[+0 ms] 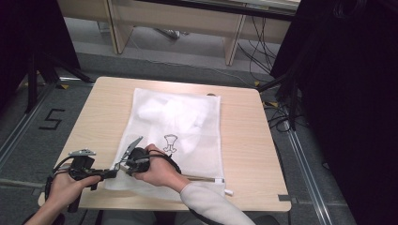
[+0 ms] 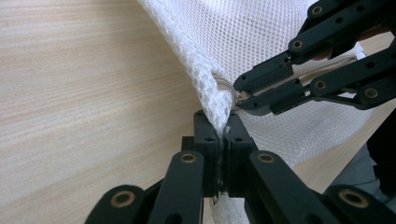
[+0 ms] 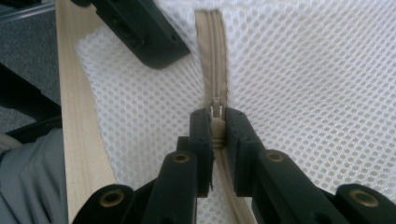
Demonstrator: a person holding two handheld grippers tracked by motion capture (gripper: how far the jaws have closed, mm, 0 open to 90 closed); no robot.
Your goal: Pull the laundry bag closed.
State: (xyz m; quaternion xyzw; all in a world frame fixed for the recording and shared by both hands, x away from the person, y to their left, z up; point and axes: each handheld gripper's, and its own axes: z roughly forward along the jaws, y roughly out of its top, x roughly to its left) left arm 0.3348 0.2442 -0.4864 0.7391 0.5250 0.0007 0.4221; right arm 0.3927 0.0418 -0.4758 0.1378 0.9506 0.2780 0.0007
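While left fingers (image 2: pixel 205 135) pinch mesh bag (image 2: pixel 261 37), right fingers (image 3: pixel 201 128) clamp its zipper (image 3: pixel 216 112)

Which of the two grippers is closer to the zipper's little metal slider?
The right. The right gripper has its fingers closed on the zipper slider. The left gripper pinches the mesh bag corner just beside it.
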